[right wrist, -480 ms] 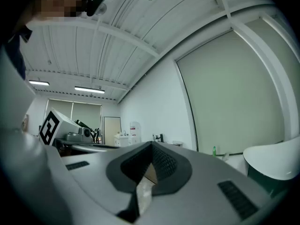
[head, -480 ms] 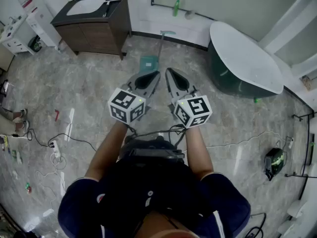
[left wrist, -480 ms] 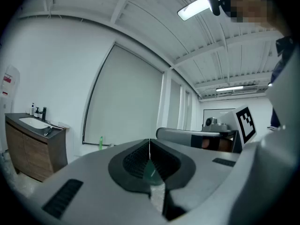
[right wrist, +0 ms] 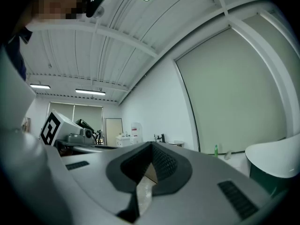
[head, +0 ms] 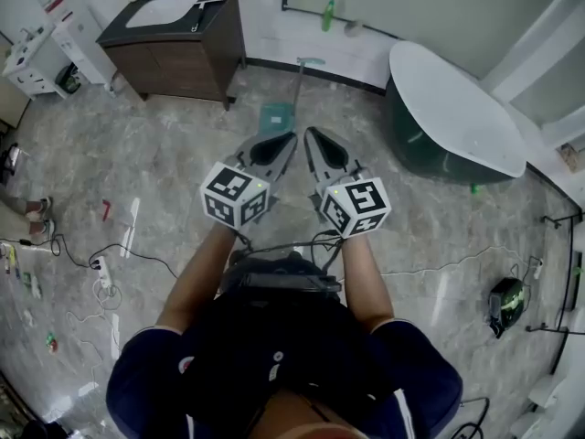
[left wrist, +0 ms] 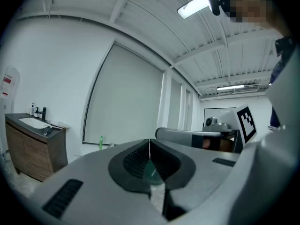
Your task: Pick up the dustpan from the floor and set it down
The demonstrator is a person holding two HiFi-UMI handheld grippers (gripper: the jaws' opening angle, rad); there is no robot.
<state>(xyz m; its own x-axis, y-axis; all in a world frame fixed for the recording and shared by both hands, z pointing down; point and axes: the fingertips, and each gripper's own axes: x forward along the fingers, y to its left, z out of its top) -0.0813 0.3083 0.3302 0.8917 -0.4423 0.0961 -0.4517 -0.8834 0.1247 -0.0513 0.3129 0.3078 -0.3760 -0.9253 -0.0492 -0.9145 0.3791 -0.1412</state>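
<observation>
Grey marbled floor (head: 137,172) all around, way below. White bathtub (head: 457,99) ahead-right of the right gripper (head: 311,135), dark vanity (head: 174,48) ahead-left of the left gripper (head: 287,138). Pinched fully closed on both sides, gripping nothing. Teal dustpan (head: 274,117) down on the floor just past the tips, handle up toward the wall (head: 265,7). Loose cables (head: 119,254) back-left.

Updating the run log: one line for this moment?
left gripper: shut, empty | right gripper: shut, empty | dustpan: on floor ahead, untouched
</observation>
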